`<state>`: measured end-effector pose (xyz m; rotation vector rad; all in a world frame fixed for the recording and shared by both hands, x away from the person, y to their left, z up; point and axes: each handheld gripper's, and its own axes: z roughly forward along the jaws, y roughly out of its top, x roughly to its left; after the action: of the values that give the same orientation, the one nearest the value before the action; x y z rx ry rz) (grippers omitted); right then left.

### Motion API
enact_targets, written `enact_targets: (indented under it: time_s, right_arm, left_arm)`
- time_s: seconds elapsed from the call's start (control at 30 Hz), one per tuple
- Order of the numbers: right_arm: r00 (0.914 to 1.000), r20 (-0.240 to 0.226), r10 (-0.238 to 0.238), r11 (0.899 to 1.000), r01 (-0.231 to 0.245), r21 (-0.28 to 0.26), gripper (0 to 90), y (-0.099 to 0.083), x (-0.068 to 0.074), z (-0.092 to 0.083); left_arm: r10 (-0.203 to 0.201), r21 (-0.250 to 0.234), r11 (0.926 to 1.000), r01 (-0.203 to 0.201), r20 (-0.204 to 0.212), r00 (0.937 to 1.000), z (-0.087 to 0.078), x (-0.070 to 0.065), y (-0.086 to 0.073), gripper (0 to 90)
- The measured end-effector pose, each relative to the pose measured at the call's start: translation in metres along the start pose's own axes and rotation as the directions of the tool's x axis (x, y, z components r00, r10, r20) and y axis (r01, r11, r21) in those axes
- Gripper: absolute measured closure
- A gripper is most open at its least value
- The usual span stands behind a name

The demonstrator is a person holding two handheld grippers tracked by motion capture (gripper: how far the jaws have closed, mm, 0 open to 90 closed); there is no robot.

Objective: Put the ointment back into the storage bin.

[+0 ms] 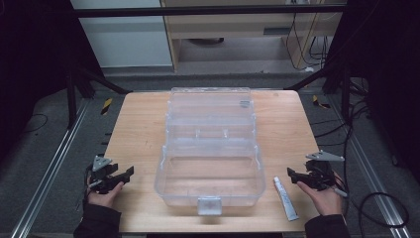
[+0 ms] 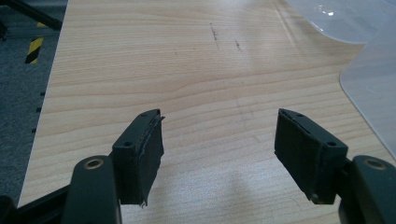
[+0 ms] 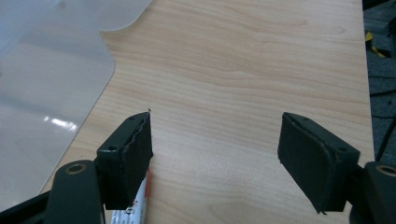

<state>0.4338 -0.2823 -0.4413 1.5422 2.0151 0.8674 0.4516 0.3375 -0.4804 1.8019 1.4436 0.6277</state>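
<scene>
My right gripper (image 1: 293,177) hovers low at the near right of the table (image 1: 138,129), jaws spread wide with nothing between them, and the tube (image 1: 286,198) lies flat on the wood just to its left, between it and the clear box (image 1: 210,148). In the right gripper view the tube's (image 3: 135,207) printed end peeks out beside and under my left jaw, so I am not yet lined up over it. My left gripper (image 1: 120,179) rests at the near left, jaws equally wide and empty, well apart from the box. The box sits open in the middle, lid thrown back toward the far side and the near tray bare, so I judge the step in hand is to pick up the tube and set it in that tray. To do it well, I should shift a little left until the tube's body lies midway between the pads, turn my wrist so the jaws close across its narrow width and not along its length, and come down until the pads nearly touch the wood before closing. I would take it near the middle so that it hangs level, squeeze gently since a tube is probably soft, then lift clear of the box wall before moving over.
</scene>
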Motion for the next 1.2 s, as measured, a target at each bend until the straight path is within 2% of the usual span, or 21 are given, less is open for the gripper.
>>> enact_targets:
  time_s: [0.13,0.17,0.23,0.57,0.8,1.03,1.2]
  right_arm:
    - [0.9998,-0.009,-0.015,0.999,0.016,0.035,25.8,0.005,0.003,-0.006]
    - [0.9992,-0.013,-0.037,0.998,0.038,0.053,26.0,0.009,0.005,-0.009]
    - [0.9988,-0.024,-0.043,0.996,0.045,0.078,26.2,0.012,0.008,-0.013]
    - [0.9969,-0.037,-0.070,0.990,0.074,0.120,26.3,0.030,0.017,-0.028]
    - [0.9947,-0.051,-0.089,0.984,0.096,0.148,26.7,0.036,0.023,-0.031]
    - [0.9916,-0.078,-0.103,0.971,0.117,0.209,29.2,0.037,0.031,-0.026]
    - [0.9877,-0.092,-0.127,0.957,0.146,0.249,32.9,0.036,0.036,-0.020]
  left_arm:
    - [0.004,0.007,1.0000,-0.004,0.011,0.9999,0.001,-0.001,0.000,32.0]
    - [0.007,0.007,1.0000,-0.007,0.012,0.9999,0.001,-0.001,0.000,32.1]
    - [0.005,0.008,1.0000,-0.006,0.013,0.9999,0.001,-0.001,0.000,32.1]
    - [0.006,0.006,1.0000,-0.006,0.013,0.9999,0.001,-0.001,0.000,32.2]
    - [0.007,0.013,0.9999,-0.008,0.017,0.9998,0.002,-0.001,0.000,32.1]
    - [0.011,0.015,0.9998,-0.011,0.017,0.9998,0.002,-0.001,0.000,32.1]
    - [0.011,0.015,0.9998,-0.011,0.017,0.9998,0.002,-0.001,-0.001,32.1]
